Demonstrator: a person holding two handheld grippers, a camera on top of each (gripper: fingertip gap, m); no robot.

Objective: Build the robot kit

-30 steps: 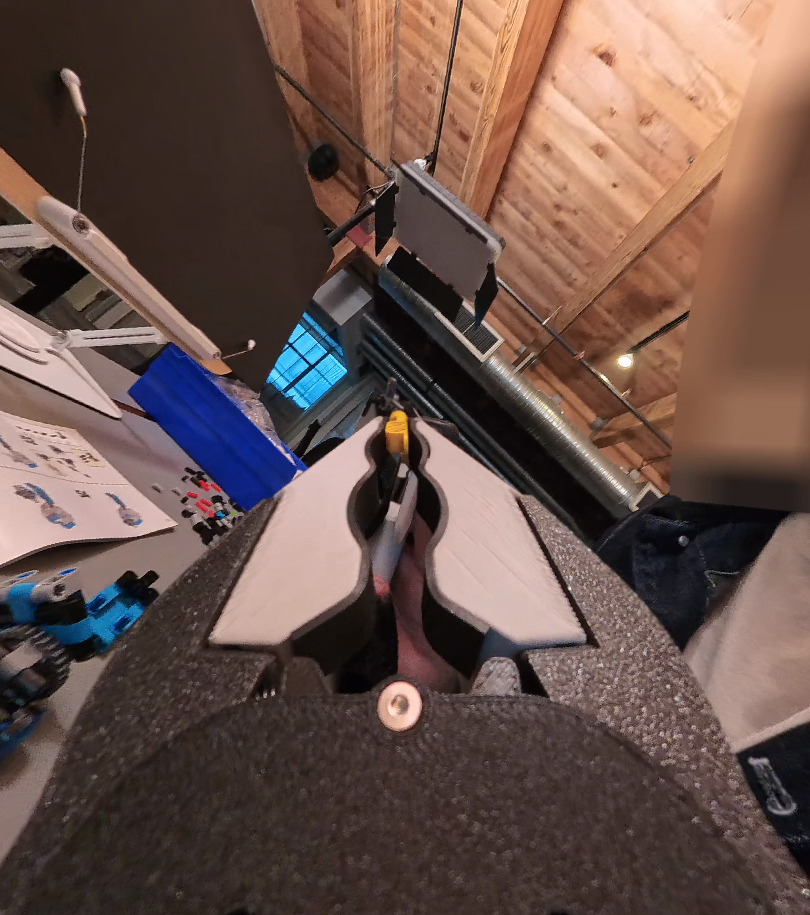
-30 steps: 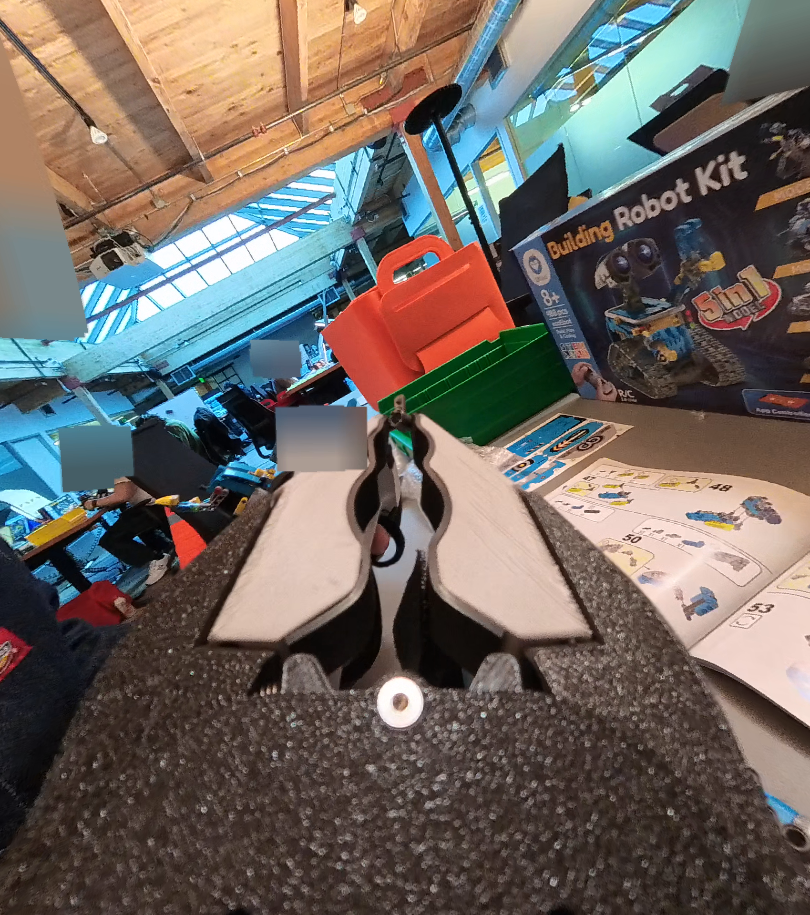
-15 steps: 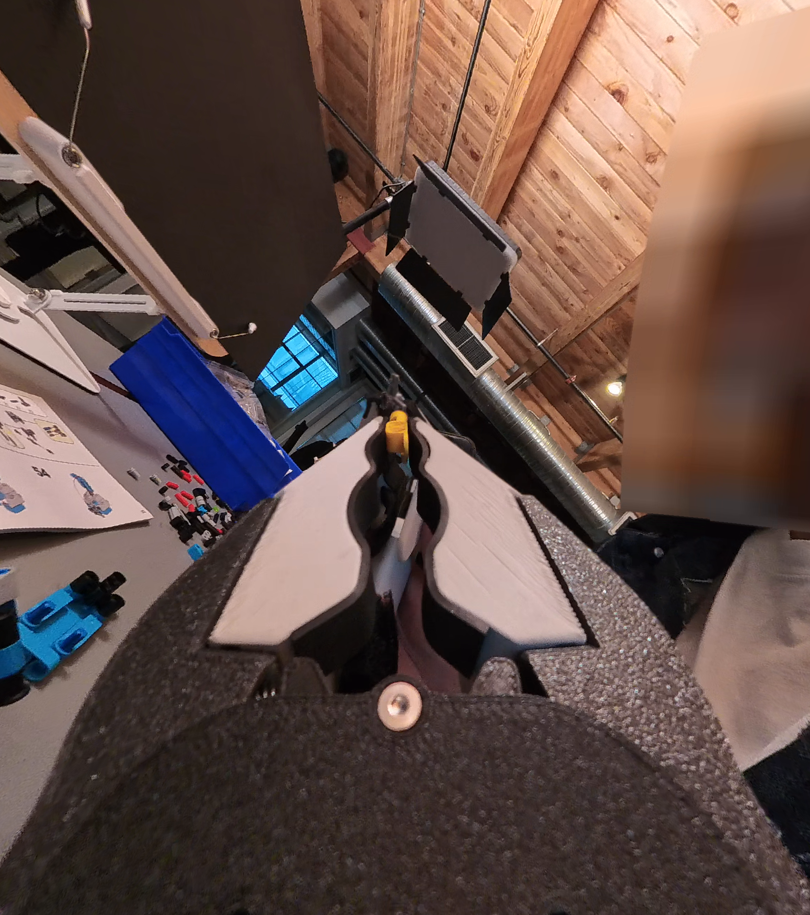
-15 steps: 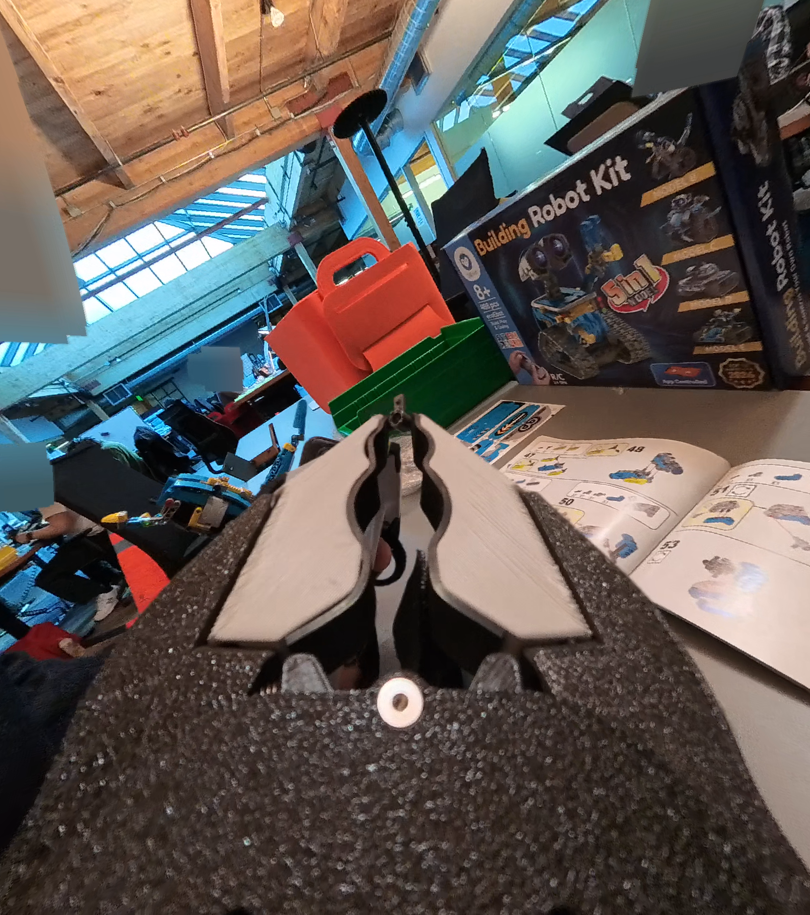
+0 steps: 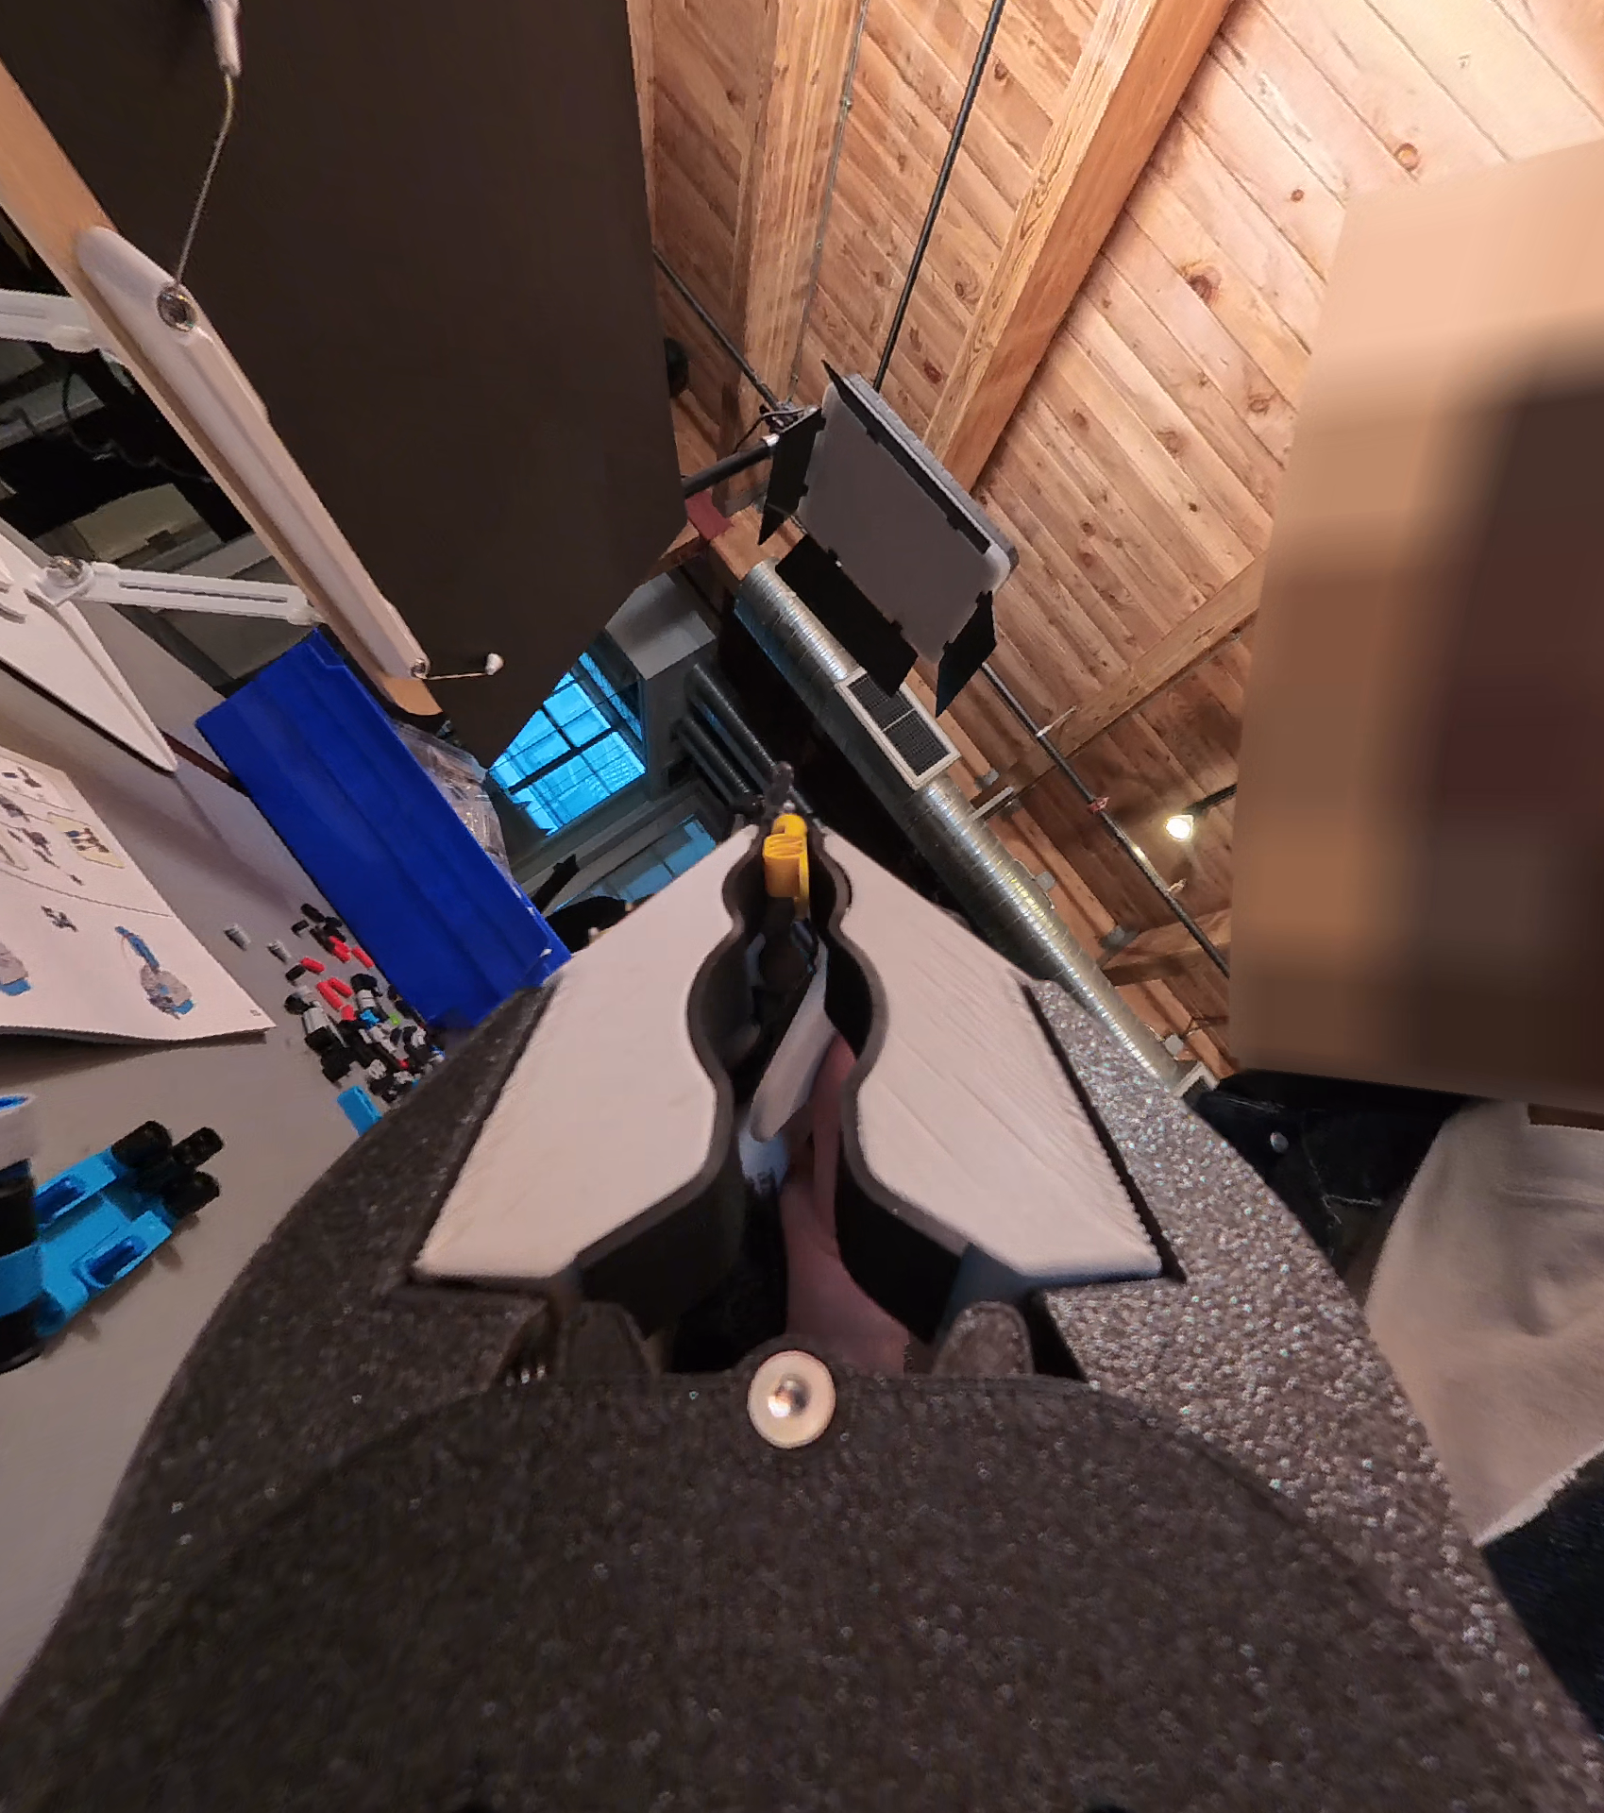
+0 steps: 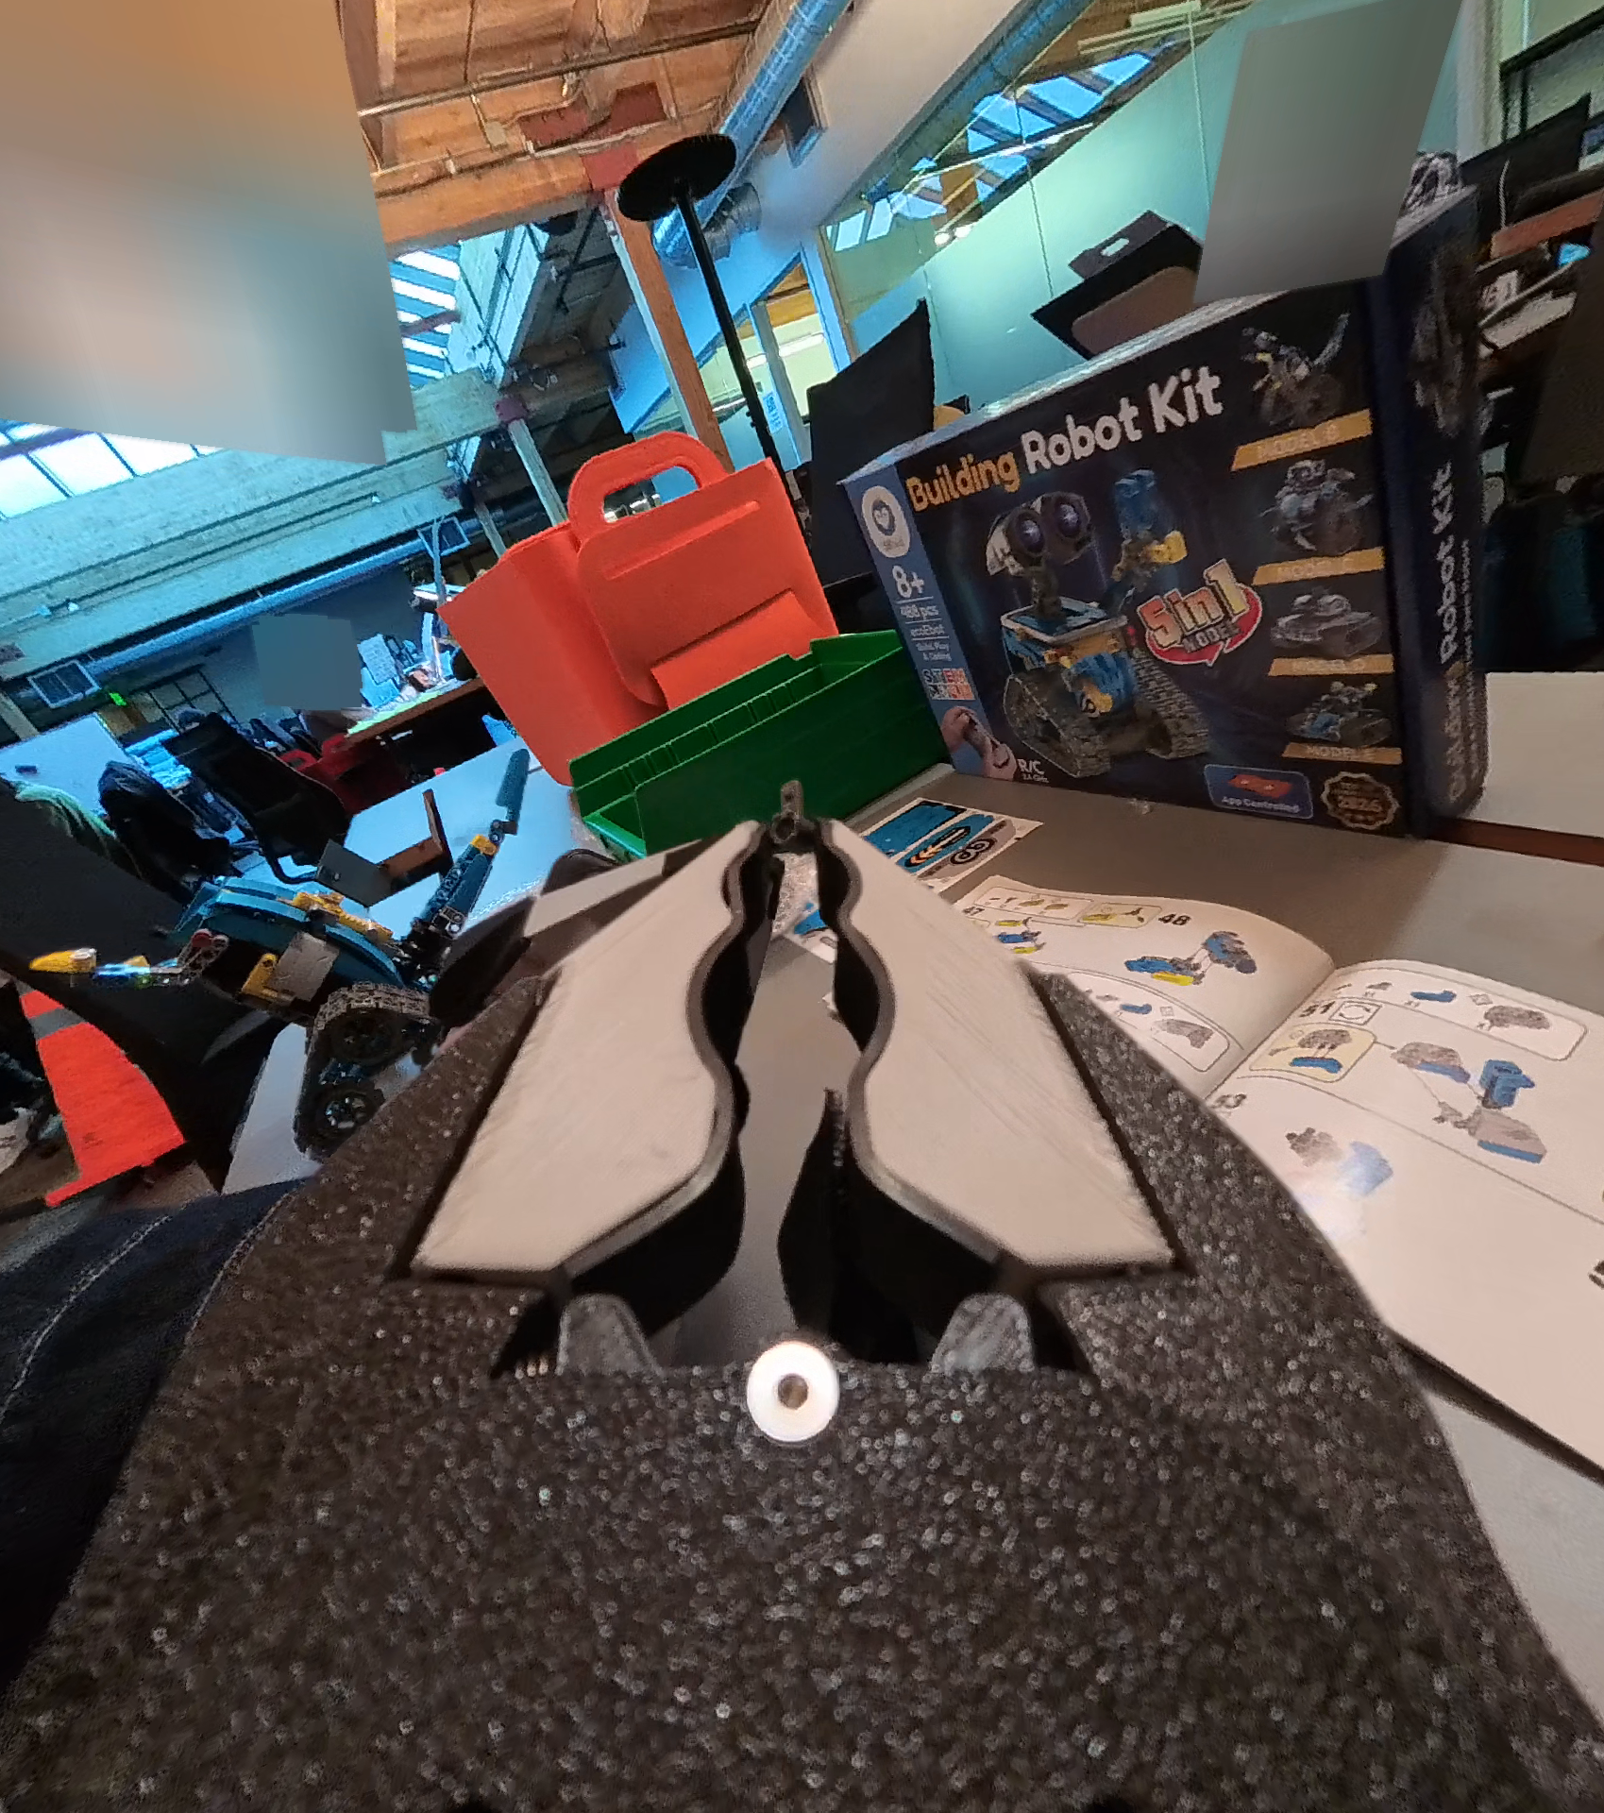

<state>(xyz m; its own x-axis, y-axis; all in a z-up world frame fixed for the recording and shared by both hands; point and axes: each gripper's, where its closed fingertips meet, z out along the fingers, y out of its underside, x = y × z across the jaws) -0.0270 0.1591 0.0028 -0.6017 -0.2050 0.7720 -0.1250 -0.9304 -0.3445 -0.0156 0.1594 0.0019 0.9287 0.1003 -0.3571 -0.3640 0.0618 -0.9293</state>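
While the left hand-held gripper (image 5: 786, 852) hasn't budged much since half a second ago, its view has swung a bit: the open manual (image 5: 42, 912) shows more of its page and the half-built blue model (image 5: 13, 1217) sits lower left on the grey surface (image 5: 219, 1079). Its fingers are pressed together on a small yellow piece (image 5: 784, 863), with a black bit poking past the tips. Loose black and red pins (image 5: 346, 1001) lie scattered just in front of a blue bin (image 5: 376, 834); can't tell what's inside it. Over on the right, the view has dropped since the earlier frame, so the kit box (image 6: 1161, 589) now looks bigger. The right hand-held gripper (image 6: 790, 819) is pinched nearly closed on a tiny black part (image 6: 790, 809). Only this view shows the green tray (image 6: 758, 746) and the orange carrier (image 6: 650, 589) behind it, contents hidden, plus the sticker sheet (image 6: 945, 834) beside the manual.
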